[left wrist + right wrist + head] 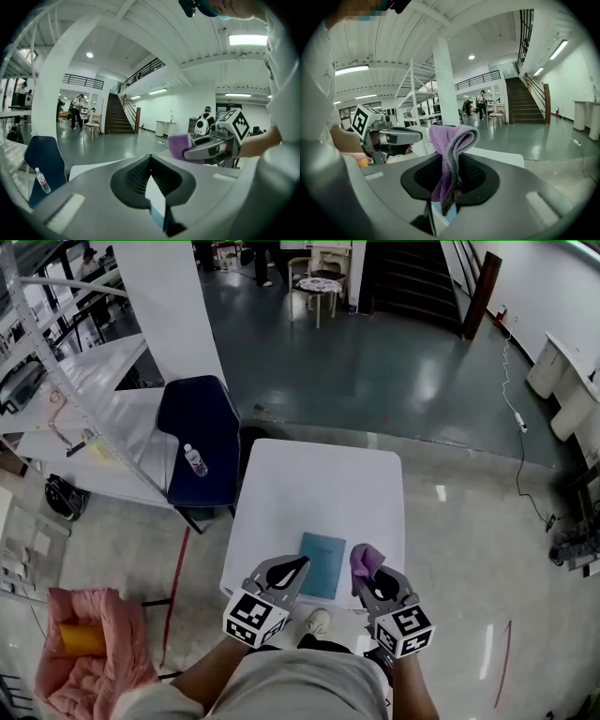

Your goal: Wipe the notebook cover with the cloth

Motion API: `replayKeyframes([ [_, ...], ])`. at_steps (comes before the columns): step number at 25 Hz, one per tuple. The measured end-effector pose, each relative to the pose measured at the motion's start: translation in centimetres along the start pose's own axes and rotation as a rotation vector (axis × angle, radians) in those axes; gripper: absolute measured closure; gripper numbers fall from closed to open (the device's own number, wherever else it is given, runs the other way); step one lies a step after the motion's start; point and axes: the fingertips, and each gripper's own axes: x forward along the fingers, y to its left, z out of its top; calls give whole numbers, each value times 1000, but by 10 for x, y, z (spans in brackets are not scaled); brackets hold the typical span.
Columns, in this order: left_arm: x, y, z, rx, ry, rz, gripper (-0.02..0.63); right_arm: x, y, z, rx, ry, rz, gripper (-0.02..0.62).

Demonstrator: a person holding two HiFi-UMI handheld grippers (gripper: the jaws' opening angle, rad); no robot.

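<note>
A teal notebook [322, 563] lies flat near the front edge of the white table [319, 488]. My right gripper [364, 575] is shut on a purple cloth [366, 560], which sticks up out of its jaws just right of the notebook. In the right gripper view the cloth [449, 145] hangs folded between the jaws. My left gripper [300, 563] is shut with nothing in it, its tip over the notebook's left edge. In the left gripper view a blue sliver of the notebook [156, 217] shows under the jaws, with the right gripper [188, 151] and cloth [179, 142] close by.
A dark blue chair [202, 432] with a water bottle [195, 460] on its seat stands at the table's left. White shelving [84, 390] fills the far left. A pink bundle [89, 657] lies at the lower left. Grey floor lies beyond the table.
</note>
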Motion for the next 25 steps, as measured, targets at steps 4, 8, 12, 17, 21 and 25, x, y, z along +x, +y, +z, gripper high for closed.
replayKeyframes([
  [4, 17, 3, 2, -9, 4, 26, 606, 8, -16, 0, -3, 11, 30, 483],
  [8, 22, 12, -2, -15, 25, 32, 606, 20, -19, 0, 0, 23, 47, 483],
  [12, 28, 19, -1, -15, 36, 31, 606, 28, -24, 1, 4, 29, 55, 483],
  [17, 33, 34, -6, -21, 59, 12, 606, 46, -24, 0, 11, 50, 49, 483],
  [21, 38, 48, -8, -21, 87, -13, 606, 59, -26, -1, 21, 74, 29, 483],
  [25, 47, 62, -10, -19, 101, -27, 606, 69, -33, -3, 23, 91, 8, 483],
])
